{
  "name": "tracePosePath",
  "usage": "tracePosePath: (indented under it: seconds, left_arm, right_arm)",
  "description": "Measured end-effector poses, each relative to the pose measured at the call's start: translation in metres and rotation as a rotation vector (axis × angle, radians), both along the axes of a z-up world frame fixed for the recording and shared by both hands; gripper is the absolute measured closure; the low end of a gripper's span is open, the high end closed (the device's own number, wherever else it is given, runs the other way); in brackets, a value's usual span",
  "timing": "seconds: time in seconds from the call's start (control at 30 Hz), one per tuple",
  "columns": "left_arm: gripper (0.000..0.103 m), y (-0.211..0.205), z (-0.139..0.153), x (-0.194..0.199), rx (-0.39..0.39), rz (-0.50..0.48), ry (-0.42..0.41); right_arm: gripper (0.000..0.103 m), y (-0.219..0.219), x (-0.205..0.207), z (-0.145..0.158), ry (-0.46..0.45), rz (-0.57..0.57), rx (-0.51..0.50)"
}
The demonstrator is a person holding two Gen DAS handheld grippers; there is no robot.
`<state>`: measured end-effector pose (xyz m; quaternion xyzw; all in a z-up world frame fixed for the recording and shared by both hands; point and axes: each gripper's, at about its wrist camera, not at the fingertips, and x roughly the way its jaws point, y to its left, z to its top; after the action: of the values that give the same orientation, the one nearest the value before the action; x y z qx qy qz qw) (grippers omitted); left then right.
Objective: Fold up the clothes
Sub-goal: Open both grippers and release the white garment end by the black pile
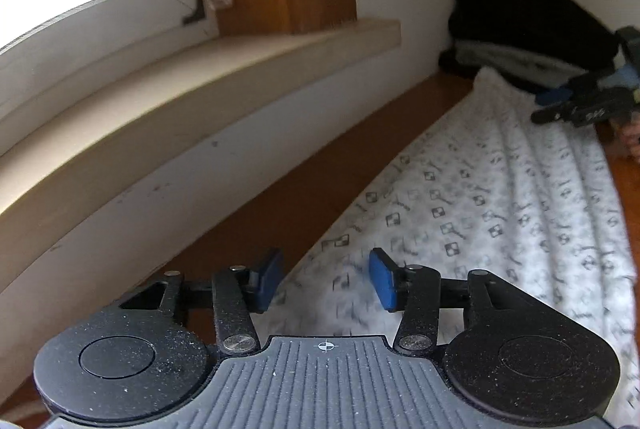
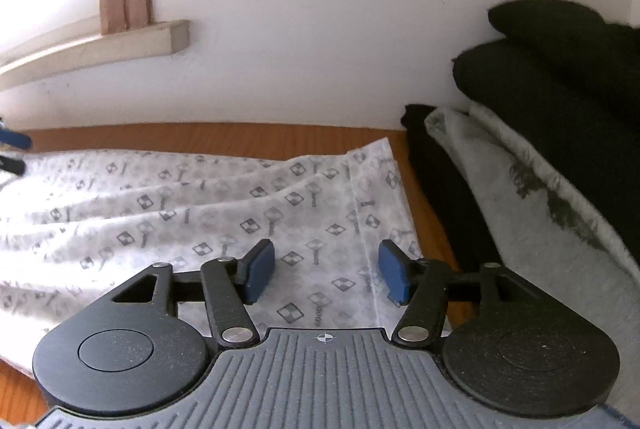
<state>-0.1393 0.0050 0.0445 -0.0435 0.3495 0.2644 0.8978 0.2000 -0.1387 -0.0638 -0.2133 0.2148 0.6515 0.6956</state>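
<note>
Both grippers, left gripper [image 1: 326, 279] and right gripper [image 2: 326, 271], hang half-open and empty over the patterned garment [image 2: 192, 213], which I've spread along the worktop [image 2: 200, 135] for folding.

White patterned fabric garment [image 2: 224, 213], creased, lies flat beneath both open hand-held grippers; folded dark and grey clothes stack [image 2: 552, 157] right.

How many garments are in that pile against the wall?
3 visible: a black one on top, a grey one beneath, another black one lowest by the patterned cloth. More may be hidden.
</note>
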Motion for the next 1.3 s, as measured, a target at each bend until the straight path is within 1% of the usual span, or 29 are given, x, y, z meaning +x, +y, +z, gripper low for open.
tracePosePath:
  seconds: [0.13, 0.17, 0.2, 0.23, 0.27, 0.43, 0.5, 0.57, 0.63, 0.7, 0.8, 0.87, 0.93, 0.97, 1.0, 1.03, 1.07, 1.1, 1.13, 1.17, 1.23, 1.3]
  left_arm:
    - [0.052, 0.008, -0.004, 0.009, -0.035, 0.000, -0.008]
    - [0.056, 0.008, -0.004, 0.009, -0.039, -0.007, -0.012]
    - [0.066, 0.010, -0.006, 0.010, -0.043, -0.012, -0.016]
    - [0.094, 0.011, -0.006, 0.009, -0.049, -0.023, -0.023]
    - [0.101, 0.009, -0.005, 0.009, -0.033, -0.022, -0.023]
    - [0.102, -0.004, 0.011, 0.013, 0.074, 0.055, -0.059]
    - [0.101, 0.003, 0.009, 0.017, 0.065, 0.073, -0.042]
    - [0.101, 0.010, -0.002, 0.022, 0.038, 0.081, 0.009]
    - [0.101, 0.012, -0.008, 0.020, 0.044, 0.103, 0.008]
    - [0.101, 0.013, -0.008, 0.016, 0.034, 0.127, -0.006]
    - [0.097, 0.008, -0.001, 0.002, 0.049, 0.164, -0.003]
    - [0.085, 0.004, 0.005, -0.011, 0.052, 0.175, -0.009]
    - [0.081, -0.008, 0.011, -0.029, 0.062, 0.178, -0.002]
    - [0.076, -0.014, 0.014, -0.038, 0.067, 0.180, 0.003]
    - [0.071, -0.021, 0.018, -0.047, 0.075, 0.178, 0.009]
    - [0.061, -0.030, 0.021, -0.056, 0.085, 0.176, 0.016]
    - [0.057, -0.037, 0.024, -0.066, 0.094, 0.174, 0.019]
    - [0.057, -0.044, 0.026, -0.076, 0.097, 0.177, 0.019]
    - [0.057, -0.049, 0.028, -0.086, 0.094, 0.185, 0.020]
    - [0.057, -0.054, 0.028, -0.096, 0.092, 0.198, 0.024]
    - [0.056, -0.063, 0.027, -0.115, 0.102, 0.237, 0.028]
    - [0.051, -0.071, 0.024, -0.137, 0.103, 0.284, 0.031]
  right_arm:
    - [0.040, 0.000, 0.000, 0.000, 0.001, 0.007, -0.002]
    - [0.040, 0.000, 0.000, -0.001, 0.001, 0.008, -0.003]
    - [0.040, 0.000, 0.000, -0.002, 0.002, 0.008, -0.003]
    - [0.040, 0.000, 0.000, -0.002, 0.003, 0.008, -0.003]
    - [0.040, 0.000, 0.000, -0.002, 0.003, 0.007, -0.003]
    - [0.039, 0.000, -0.001, -0.003, 0.002, 0.004, -0.002]
    - [0.039, 0.000, -0.001, -0.003, 0.001, 0.004, -0.002]
    - [0.039, 0.000, 0.000, -0.004, 0.001, 0.005, -0.002]
    - [0.039, 0.000, 0.000, -0.004, 0.001, 0.005, -0.002]
    - [0.039, 0.000, 0.000, -0.004, 0.002, 0.005, -0.002]
    - [0.039, 0.000, 0.001, -0.004, 0.003, 0.004, -0.003]
    - [0.038, 0.000, 0.001, -0.005, 0.005, 0.005, -0.002]
    - [0.037, -0.001, 0.000, -0.005, 0.003, 0.008, 0.001]
    - [0.037, -0.002, -0.001, -0.004, -0.006, 0.015, 0.006]
    - [0.037, -0.006, -0.005, -0.004, -0.028, 0.025, 0.020]
    - [0.038, -0.012, -0.012, -0.002, -0.058, 0.037, 0.046]
    - [0.039, -0.018, -0.021, 0.000, -0.080, 0.060, 0.069]
    - [0.047, -0.023, -0.031, 0.002, -0.091, 0.093, 0.084]
    - [0.067, -0.027, -0.044, 0.004, -0.099, 0.129, 0.093]
    - [0.071, -0.031, -0.060, 0.006, -0.111, 0.171, 0.095]
    - [0.072, -0.038, -0.095, 0.012, -0.124, 0.272, 0.091]
    - [0.072, -0.044, -0.132, 0.018, -0.123, 0.382, 0.092]
